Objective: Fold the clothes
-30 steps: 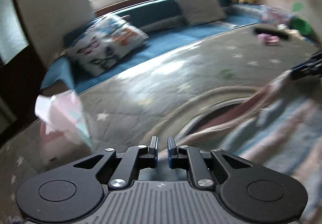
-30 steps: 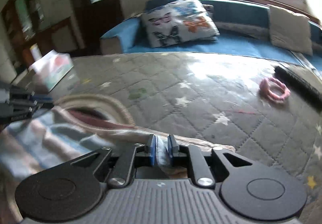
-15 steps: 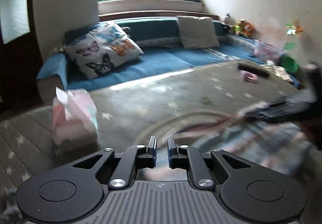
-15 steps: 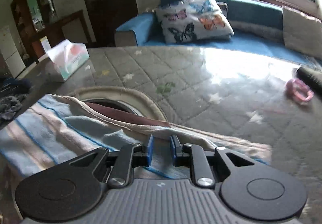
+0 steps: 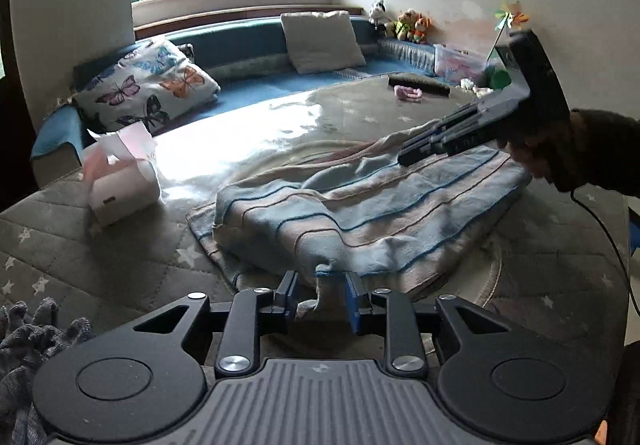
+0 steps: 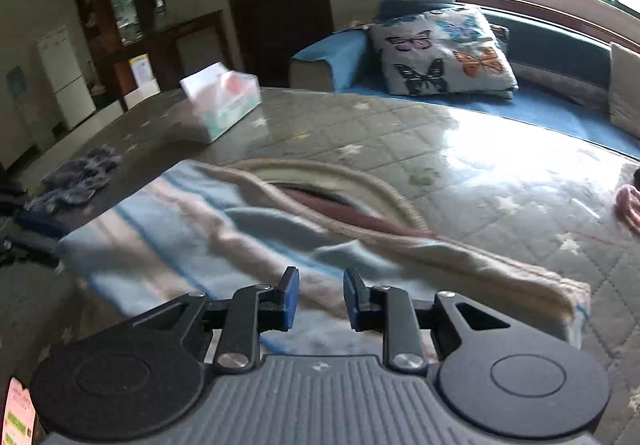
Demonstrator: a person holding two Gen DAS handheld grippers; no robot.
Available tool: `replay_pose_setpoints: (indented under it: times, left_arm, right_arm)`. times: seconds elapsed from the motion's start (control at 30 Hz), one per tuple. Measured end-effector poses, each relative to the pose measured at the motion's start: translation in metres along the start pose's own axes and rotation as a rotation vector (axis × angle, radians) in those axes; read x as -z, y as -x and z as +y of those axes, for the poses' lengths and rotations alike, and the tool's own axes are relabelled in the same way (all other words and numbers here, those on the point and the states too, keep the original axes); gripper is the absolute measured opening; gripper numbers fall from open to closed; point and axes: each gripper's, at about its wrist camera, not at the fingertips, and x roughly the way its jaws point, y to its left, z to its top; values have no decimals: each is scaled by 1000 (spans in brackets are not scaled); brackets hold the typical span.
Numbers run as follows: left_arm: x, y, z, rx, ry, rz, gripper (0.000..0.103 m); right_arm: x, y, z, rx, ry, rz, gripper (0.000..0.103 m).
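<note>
A blue, beige and pink striped knit garment (image 5: 360, 205) lies folded over on the quilted grey table; it also shows in the right wrist view (image 6: 248, 241). My left gripper (image 5: 320, 295) is open at the garment's near edge, with a small tip of cloth (image 5: 326, 277) loose between its jaws. My right gripper (image 6: 318, 299) is open just above the garment, holding nothing. It also shows in the left wrist view (image 5: 420, 149), over the garment's far right edge.
A tissue box (image 5: 120, 175) stands to the left on the table. A grey cloth (image 5: 24, 341) lies at the near left. A pink ring (image 5: 406, 93) and a dark brush (image 5: 418, 83) lie far back. A blue sofa with a butterfly pillow (image 5: 148, 89) runs behind.
Both grippers were shut on the garment and have opened. The garment has been laid down folded on the table. The left gripper has drawn back to the near edge.
</note>
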Motion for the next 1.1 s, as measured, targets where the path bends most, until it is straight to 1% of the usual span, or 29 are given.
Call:
replay_pose_setpoints:
  times: [0.03, 0.07, 0.13, 0.27, 0.3, 0.33, 0.37, 0.43, 0.5, 0.6, 0.67, 0.77, 0.8, 0.87, 0.97, 1.03, 1.1]
  left_arm:
    - [1, 3, 2, 6, 15, -15, 30]
    - [1, 6, 3, 12, 24, -22, 31]
    - [1, 4, 0, 7, 18, -9, 31]
    - [1, -11, -6, 9, 9, 14, 30]
    - [2, -15, -5, 8, 19, 15, 28]
    - [2, -18, -5, 5, 34, 20, 24]
    - [3, -22, -3, -1, 53, 33, 17]
    - [9, -24, 2, -13, 114, 59, 8]
    - [18, -26, 11, -29, 184, 86, 7]
    - [30, -31, 24, -39, 279, 126, 8]
    - [30, -29, 27, -37, 302, 134, 10]
    - [19, -18, 26, -53, 277, 114, 13]
    - [14, -14, 25, -65, 262, 105, 16]
    - [5, -7, 23, -84, 252, 68, 17]
    - [-11, -5, 26, -79, 274, 10, 22]
    - [-22, -13, 33, -85, 306, -3, 28]
    - [-31, -26, 42, -94, 352, -4, 28]
  right_arm:
    - [2, 1, 5, -9, 9, 3, 24]
    - [3, 1, 7, -13, 15, 8, 24]
    - [6, 0, 10, -15, 17, 18, 24]
    - [12, -1, 14, -16, 10, 31, 24]
    - [13, -1, 14, -14, 7, 34, 24]
    - [15, -2, 13, -11, 6, 38, 24]
    - [16, -2, 13, -8, 4, 42, 24]
    - [20, -2, 10, 5, 1, 50, 24]
    - [22, -2, 7, 15, -7, 56, 24]
    - [28, -7, 0, 34, -30, 71, 24]
    - [30, -6, -2, 32, -33, 67, 24]
    - [27, -3, -2, 43, -32, 73, 24]
    - [25, -2, -2, 40, -35, 71, 24]
    - [17, 0, 1, 25, -34, 51, 24]
    - [4, -4, 10, -7, -15, 36, 24]
    - [-1, -9, 17, -25, 0, 32, 24]
    - [-8, -15, 26, -46, 17, 28, 24]
